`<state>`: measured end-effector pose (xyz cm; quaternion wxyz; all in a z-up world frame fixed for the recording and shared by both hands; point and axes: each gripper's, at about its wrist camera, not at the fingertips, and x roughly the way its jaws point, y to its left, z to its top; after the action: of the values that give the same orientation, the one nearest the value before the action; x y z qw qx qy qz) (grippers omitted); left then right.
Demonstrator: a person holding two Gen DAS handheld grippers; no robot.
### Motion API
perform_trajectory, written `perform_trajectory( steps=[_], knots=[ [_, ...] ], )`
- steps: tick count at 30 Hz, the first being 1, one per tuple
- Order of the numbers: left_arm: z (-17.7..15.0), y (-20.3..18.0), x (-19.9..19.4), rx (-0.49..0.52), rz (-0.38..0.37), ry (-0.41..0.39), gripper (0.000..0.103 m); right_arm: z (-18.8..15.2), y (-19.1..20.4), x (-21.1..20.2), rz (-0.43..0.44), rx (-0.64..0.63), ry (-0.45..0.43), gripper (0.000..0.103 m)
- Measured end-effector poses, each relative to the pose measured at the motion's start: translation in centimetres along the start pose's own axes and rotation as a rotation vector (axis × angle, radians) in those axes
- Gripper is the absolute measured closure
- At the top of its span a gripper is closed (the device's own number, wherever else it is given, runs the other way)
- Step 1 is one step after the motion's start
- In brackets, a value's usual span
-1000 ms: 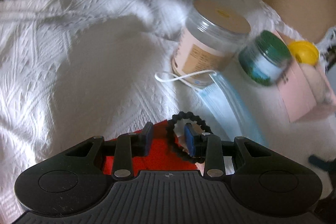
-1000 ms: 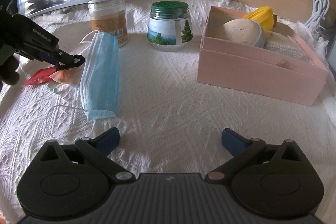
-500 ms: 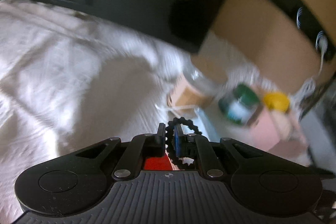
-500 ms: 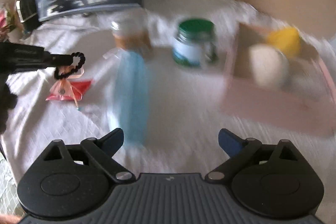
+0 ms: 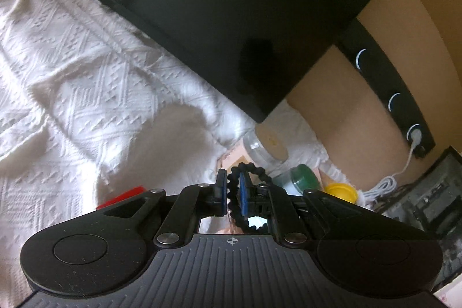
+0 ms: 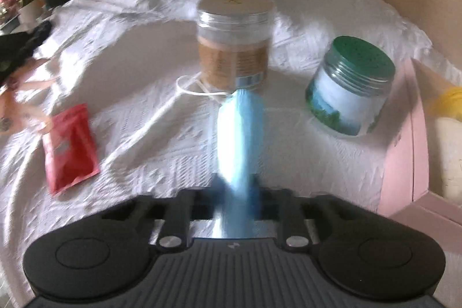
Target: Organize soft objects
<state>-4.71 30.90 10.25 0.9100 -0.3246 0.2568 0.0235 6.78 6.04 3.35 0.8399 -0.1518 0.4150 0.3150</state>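
My left gripper (image 5: 231,186) is shut on a black beaded hair tie (image 5: 251,169) and holds it lifted above the white cloth. My right gripper (image 6: 236,189) is shut on the near end of a blue face mask (image 6: 241,134), which stretches away toward the tan-lidded jar (image 6: 235,39); the view is blurred. A pink box (image 6: 410,152) stands at the right with a yellow item (image 6: 447,103) and a cream soft item (image 6: 450,152) in it. A red packet (image 6: 69,146) lies on the cloth at the left.
A green-lidded jar (image 6: 349,94) stands between the tan-lidded jar and the pink box. A dark monitor (image 5: 231,19) stands at the back of the white textured cloth (image 5: 72,77). A black power strip (image 5: 389,94) with a white cable is on the wall.
My left gripper has shut on the hair tie and lifted it off the red packet. My right gripper has moved left to the mask and shut on it.
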Motion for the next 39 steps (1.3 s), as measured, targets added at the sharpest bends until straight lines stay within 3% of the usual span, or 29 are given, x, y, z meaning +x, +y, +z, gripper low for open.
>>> perform_trajectory(
  steps=[2, 5, 6, 10, 15, 20, 24, 32, 39],
  knots=[
    [0.1, -0.8, 0.1, 0.040, 0.011, -0.003, 0.092, -0.5, 0.0, -1.4, 0.001, -0.006, -0.020, 0.092],
    [-0.4, -3.1, 1.0, 0.249, 0.064, 0.014, 0.092, -1.4, -0.2, -3.5, 0.011, -0.005, -0.035, 0.092],
    [-0.8, -3.3, 1.5, 0.269, 0.055, 0.030, 0.092, -1.8, -0.2, -4.1, 0.008, -0.012, -0.036, 0.092],
    [-2.3, -2.3, 4.4, 0.152, -0.016, 0.141, 0.092, -3.7, -0.7, -5.5, -0.062, -0.034, -0.016, 0.092],
    [-4.9, -3.6, 8.0, 0.147, -0.074, 0.266, 0.092, -6.4, -2.5, -6.6, -0.146, -0.011, 0.014, 0.091],
    [-6.4, -5.2, 10.4, 0.172, -0.074, 0.314, 0.092, -8.4, -4.4, -8.1, -0.198, 0.042, 0.019, 0.062],
    [-6.0, -5.4, 10.0, 0.087, -0.195, 0.286, 0.091, -9.0, -5.4, -8.9, -0.211, 0.085, 0.004, 0.051],
    [-4.8, -3.4, 7.0, 0.087, -0.009, 0.174, 0.088, -8.2, -5.0, -10.0, -0.183, 0.088, -0.059, 0.048],
    [-5.7, 0.2, 3.7, 0.089, 0.121, 0.176, 0.088, -5.3, -2.2, -8.8, -0.068, 0.016, -0.136, 0.048]
  ],
)
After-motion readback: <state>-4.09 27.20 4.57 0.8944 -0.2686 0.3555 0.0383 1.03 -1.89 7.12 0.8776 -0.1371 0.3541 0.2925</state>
